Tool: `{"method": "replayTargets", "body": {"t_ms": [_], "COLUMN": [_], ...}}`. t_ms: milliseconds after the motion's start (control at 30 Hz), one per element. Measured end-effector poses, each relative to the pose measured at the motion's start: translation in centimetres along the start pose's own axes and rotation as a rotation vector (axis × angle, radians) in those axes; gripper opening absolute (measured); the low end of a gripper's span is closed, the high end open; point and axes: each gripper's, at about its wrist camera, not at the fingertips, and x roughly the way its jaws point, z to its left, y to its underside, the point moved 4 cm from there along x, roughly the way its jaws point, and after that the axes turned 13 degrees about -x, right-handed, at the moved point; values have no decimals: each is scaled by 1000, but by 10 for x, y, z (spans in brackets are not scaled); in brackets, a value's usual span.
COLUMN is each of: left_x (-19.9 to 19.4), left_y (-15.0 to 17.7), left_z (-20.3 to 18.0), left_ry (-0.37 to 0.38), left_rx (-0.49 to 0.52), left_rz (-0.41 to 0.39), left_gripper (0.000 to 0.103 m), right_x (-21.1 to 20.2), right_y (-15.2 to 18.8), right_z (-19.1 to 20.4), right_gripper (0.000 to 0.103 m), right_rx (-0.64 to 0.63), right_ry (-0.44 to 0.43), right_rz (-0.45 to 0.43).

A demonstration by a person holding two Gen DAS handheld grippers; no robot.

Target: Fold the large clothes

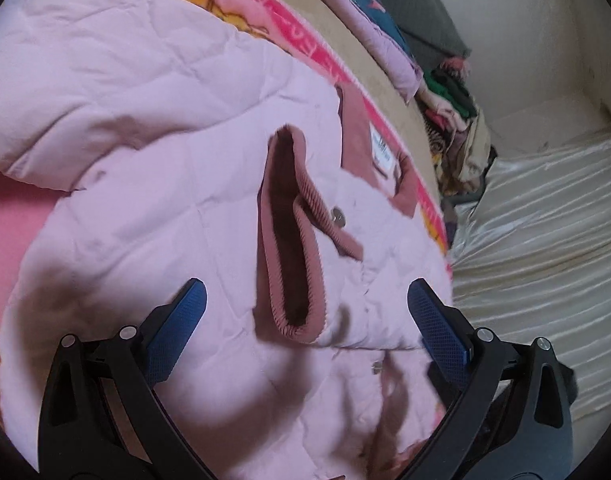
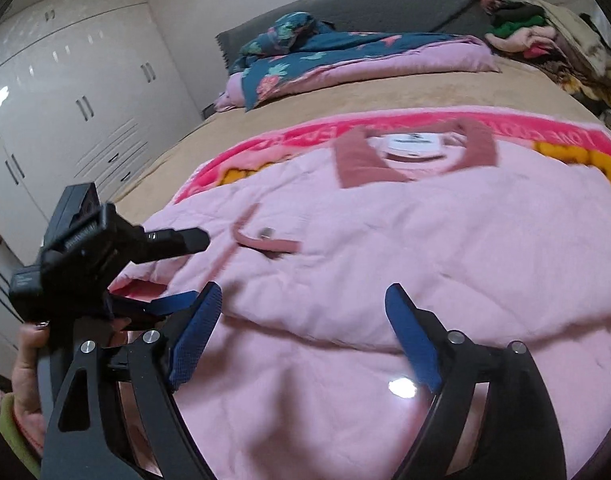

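Note:
A large pale pink padded jacket (image 1: 145,120) lies spread on a bed, its dusty-pink collar (image 2: 417,152) and white label at the far end. A ribbed dusty-pink cuff (image 1: 289,240) with a dark opening lies across the jacket's front, beside a metal snap. My left gripper (image 1: 305,292) hovers just over this cuff, open, its blue pads either side with nothing pinched. In the right wrist view my right gripper (image 2: 303,292) stands open over a fold of the jacket (image 2: 385,248), empty. The left tool's black body (image 2: 85,248) shows at the left, held by a hand (image 2: 25,360).
Under the jacket lies a bright pink and yellow blanket (image 2: 305,136) on a tan sheet (image 2: 345,92). A folded blue floral quilt (image 2: 345,56) and a clothes pile (image 2: 545,40) sit at the head end. White wardrobes (image 2: 65,100) stand at the left. Cream satin cloth (image 1: 545,220) lies beside the bed.

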Motion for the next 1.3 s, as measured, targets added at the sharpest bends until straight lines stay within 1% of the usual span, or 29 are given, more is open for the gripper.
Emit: {"method": "replayTargets", "body": {"t_ms": [100, 133, 267, 300, 367, 400, 433, 467, 500, 600, 700, 833, 867, 933, 1000, 1100, 1200, 1233, 1267, 1300], "left_x": [4, 7, 23, 28, 35, 37, 37, 35, 31, 11, 1, 15, 18, 24, 27, 25, 24, 24, 22, 21], "left_y": [7, 10, 24, 28, 32, 34, 34, 33, 31, 15, 3, -5, -5, -6, -6, -3, -1, 0, 2, 2], "left_z": [-7, -10, -23, -25, -28, -29, -31, -32, -34, -43, -46, -31, -27, -19, -14, -12, -13, -15, -16, -16], "left_ry": [-11, -21, -86, -112, -168, -179, -172, -177, -183, -169, -183, -216, -227, -242, -248, -258, -271, -279, -289, -297], "left_rx": [38, 61, 159, 190, 243, 266, 285, 296, 303, 336, 372, 344, 337, 323, 315, 321, 336, 343, 352, 355], "left_rz": [2, 1, -2, -8, -28, -39, -47, -63, -82, -176, -226, -196, -186, -162, -154, -152, -141, -139, -141, -144], "left_gripper": [93, 92, 62, 58, 38, 31, 24, 22, 21, 18, 17, 17, 17, 18, 19, 22, 24, 26, 32, 36], "right_x": [-17, -21, -42, -47, -55, -59, -61, -64, -66, -65, -53, -31, -23, -13, -2, 4, 1, -3, -10, -14], "right_y": [7, 9, 17, 19, 23, 24, 25, 25, 25, 24, 24, 28, 31, 37, 44, 49, 49, 48, 47, 45], "right_z": [-27, -35, -68, -78, -96, -103, -109, -114, -121, -138, -156, -169, -174, -178, -178, -178, -176, -175, -171, -167], "right_gripper": [83, 83, 83, 83, 83, 83, 83, 83, 83, 83, 83, 83, 83, 83, 83, 84, 84, 84, 84, 84], "right_rx": [46, 60, 103, 116, 141, 149, 155, 159, 158, 154, 157, 150, 154, 159, 142, 141, 146, 152, 169, 179], "right_ry": [37, 51, 110, 132, 166, 178, 193, 207, 222, 270, 291, 302, 311, 316, 335, 350, 361, 363, 345, 325], "right_rz": [-9, -13, -27, -30, -31, -33, -35, -35, -30, -10, 33, 100, 132, 169, 222, 232, 220, 213, 191, 173]}}
